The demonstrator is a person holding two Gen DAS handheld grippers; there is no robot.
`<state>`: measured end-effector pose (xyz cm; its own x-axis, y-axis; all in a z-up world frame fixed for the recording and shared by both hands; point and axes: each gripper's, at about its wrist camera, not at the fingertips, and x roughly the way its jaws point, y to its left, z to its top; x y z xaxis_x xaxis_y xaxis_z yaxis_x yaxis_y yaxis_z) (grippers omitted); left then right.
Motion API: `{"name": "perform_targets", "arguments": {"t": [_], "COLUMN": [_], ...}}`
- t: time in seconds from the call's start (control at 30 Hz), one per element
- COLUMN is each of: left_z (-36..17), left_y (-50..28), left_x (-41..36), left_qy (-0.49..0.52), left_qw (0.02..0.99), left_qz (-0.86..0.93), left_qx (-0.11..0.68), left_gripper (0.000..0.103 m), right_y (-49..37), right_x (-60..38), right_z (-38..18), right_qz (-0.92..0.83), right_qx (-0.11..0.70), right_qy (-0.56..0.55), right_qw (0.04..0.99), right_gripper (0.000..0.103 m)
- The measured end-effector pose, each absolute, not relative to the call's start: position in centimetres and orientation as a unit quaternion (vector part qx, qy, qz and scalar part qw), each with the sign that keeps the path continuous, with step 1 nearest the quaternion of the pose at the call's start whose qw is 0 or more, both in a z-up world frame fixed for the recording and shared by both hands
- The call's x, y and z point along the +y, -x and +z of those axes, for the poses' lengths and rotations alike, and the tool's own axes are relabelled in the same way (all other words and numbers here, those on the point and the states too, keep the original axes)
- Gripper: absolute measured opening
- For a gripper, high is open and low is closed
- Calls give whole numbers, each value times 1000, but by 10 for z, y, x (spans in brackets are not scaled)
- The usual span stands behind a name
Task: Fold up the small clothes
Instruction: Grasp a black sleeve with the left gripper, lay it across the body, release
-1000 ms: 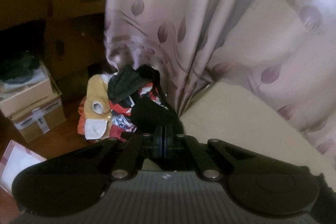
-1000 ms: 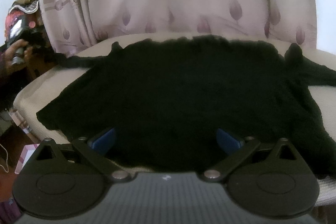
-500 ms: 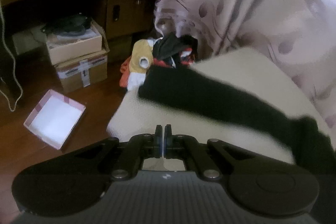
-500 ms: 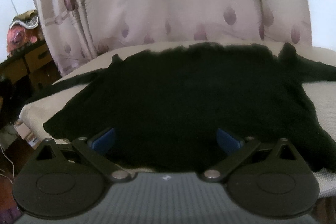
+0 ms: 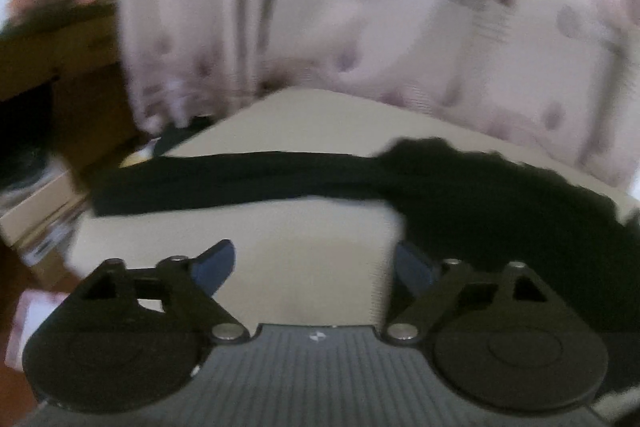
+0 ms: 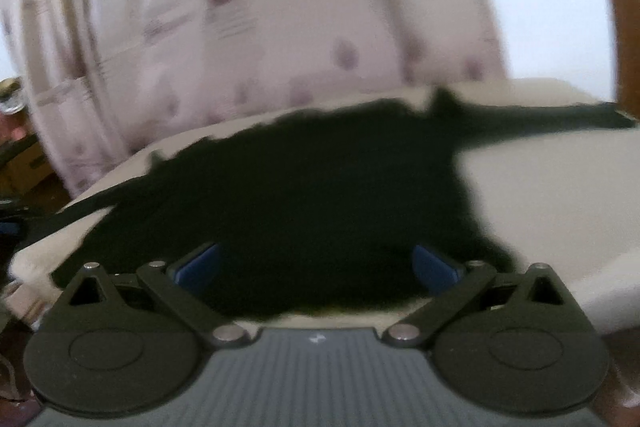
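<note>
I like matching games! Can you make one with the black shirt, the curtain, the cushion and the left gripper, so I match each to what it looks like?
Things:
1. black shirt
2. curtain
3. cushion
4. left gripper

Descriptions:
A. pale pink with darker spots
B. open, nothing between its fingers
C. cream, under the clothing
D. spread flat, sleeves stretched sideways

Pairs: 1-D, 2-A, 3-C, 4-B

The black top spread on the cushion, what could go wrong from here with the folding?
1. The black top's left sleeve reaches the cushion's edge; it could slip off.
2. The left claw, jaws just opened, holds nothing and sits over bare cushion; closing here would miss the fabric.
3. Both views are blurred, so any grab now could bunch the cloth.
</note>
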<state>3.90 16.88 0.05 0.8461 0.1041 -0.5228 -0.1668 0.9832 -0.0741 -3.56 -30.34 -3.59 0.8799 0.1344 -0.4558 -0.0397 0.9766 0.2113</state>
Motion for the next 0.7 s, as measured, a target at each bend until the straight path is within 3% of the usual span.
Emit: {"name": "perform_targets", "arguments": {"t": [0.3, 0.6, 0.7], "left_z": [-29, -47, -50], "left_y": [-56, -55, -57], "left_x": [131, 129, 123], "left_qy": [99, 78, 62], "left_qw": [947, 939, 939], "left_qz": [27, 44, 51], "left_qx": [305, 333, 334], "left_gripper": [92, 92, 92], "right_y": [60, 23, 5], "right_x": [-394, -402, -423], "right_z": [-52, -61, -57], "right_qz": [-53, -4, 30], "right_qx": [224, 236, 229], "right_qy": [-207, -242, -312], "right_qw": [951, 941, 922], "right_gripper": [103, 101, 101]}}
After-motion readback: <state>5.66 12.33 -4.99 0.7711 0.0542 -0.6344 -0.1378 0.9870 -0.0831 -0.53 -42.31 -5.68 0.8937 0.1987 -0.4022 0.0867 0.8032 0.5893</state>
